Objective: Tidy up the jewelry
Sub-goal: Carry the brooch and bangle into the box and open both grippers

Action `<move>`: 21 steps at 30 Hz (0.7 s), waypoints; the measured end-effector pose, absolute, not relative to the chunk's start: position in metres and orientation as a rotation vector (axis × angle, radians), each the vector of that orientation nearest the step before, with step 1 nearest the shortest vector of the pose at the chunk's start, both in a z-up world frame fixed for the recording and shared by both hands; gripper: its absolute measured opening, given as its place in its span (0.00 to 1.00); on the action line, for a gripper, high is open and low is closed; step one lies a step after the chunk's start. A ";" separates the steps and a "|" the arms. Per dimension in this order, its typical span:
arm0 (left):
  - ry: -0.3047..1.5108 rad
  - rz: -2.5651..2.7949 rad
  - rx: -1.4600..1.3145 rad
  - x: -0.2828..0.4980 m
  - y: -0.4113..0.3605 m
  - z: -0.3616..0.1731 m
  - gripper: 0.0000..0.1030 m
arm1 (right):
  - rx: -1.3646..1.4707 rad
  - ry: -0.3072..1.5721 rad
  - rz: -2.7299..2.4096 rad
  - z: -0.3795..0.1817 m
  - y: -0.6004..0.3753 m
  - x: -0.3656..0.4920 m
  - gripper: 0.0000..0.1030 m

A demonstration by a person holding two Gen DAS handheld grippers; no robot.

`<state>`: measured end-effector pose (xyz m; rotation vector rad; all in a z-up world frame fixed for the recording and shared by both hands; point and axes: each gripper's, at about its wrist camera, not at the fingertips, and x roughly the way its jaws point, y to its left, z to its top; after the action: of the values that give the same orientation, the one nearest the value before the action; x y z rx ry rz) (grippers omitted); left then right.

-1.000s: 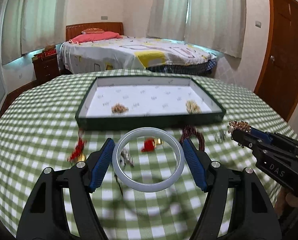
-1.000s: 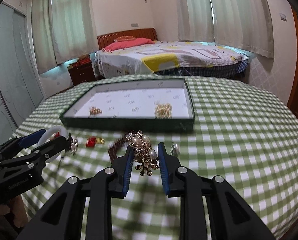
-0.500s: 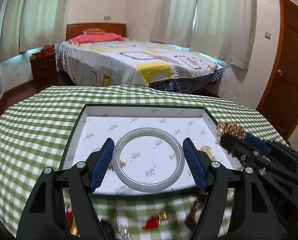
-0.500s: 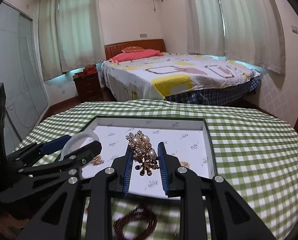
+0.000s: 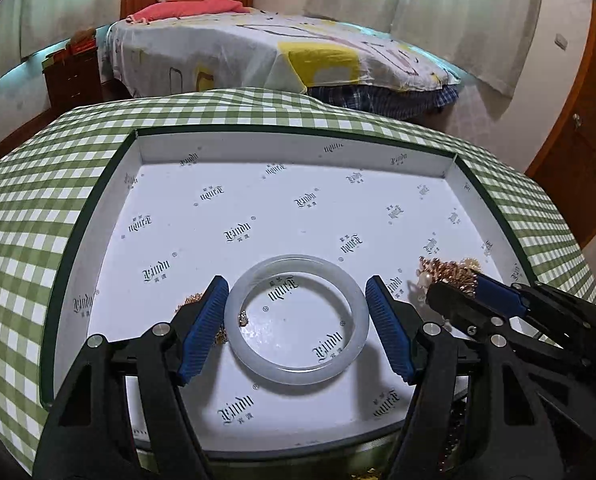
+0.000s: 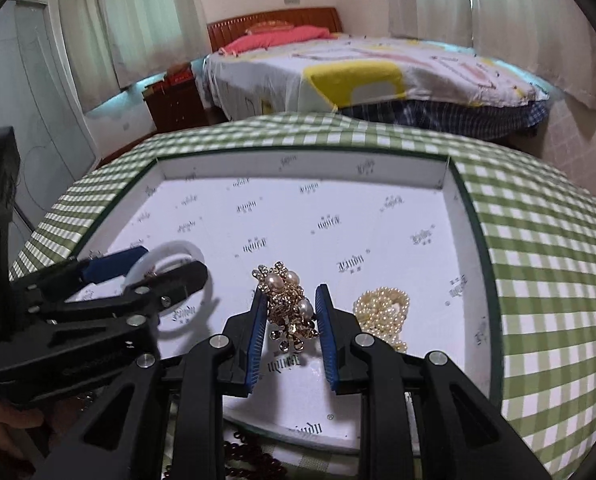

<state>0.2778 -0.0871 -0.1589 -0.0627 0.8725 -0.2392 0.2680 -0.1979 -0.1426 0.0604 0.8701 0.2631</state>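
My left gripper (image 5: 296, 324) is shut on a pale jade bangle (image 5: 358, 300) and holds it flat, low over the near part of the white-lined, green-rimmed tray (image 5: 298, 136). My right gripper (image 6: 291, 326) is shut on a gold and pearl brooch (image 6: 287, 300) over the tray's near right part. The bangle (image 6: 169, 250) and left gripper (image 6: 141, 276) show at the left of the right wrist view. The right gripper (image 5: 454, 294) with the brooch (image 5: 442, 270) shows at the right of the left wrist view.
A pearl cluster (image 6: 384, 306) lies in the tray beside my right fingers. A small gold piece (image 5: 193, 300) lies in the tray by my left finger. Dark red beads (image 6: 249, 460) lie on the green checked cloth (image 6: 538, 260) before the tray. A bed (image 5: 277, 52) stands behind.
Both grippers have moved forward from above the table's loose jewelry to over the tray and come down low, each still holding its piece.
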 end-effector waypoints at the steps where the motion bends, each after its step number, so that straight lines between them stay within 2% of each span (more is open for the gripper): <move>1: 0.873 -0.239 -0.059 0.277 -0.087 -0.159 0.67 | 0.076 0.885 0.272 -0.146 -0.200 0.269 0.25; 5: 0.867 -0.244 -0.059 0.276 -0.085 -0.158 0.67 | 0.108 0.905 0.285 -0.150 -0.202 0.272 0.27; 12: 0.870 -0.255 -0.088 0.277 -0.082 -0.157 0.68 | 0.115 0.891 0.276 -0.148 -0.207 0.268 0.37; 17: 0.863 -0.254 -0.092 0.275 -0.081 -0.154 0.68 | 0.106 0.881 0.274 -0.145 -0.205 0.265 0.39; 21: 0.839 -0.255 -0.097 0.270 -0.080 -0.144 0.69 | 0.095 0.855 0.264 -0.136 -0.205 0.260 0.44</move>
<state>0.2701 -0.0797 -0.1436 -0.0966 0.8387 -0.2553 0.2604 -0.2048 -0.1360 0.0948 0.8552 0.2644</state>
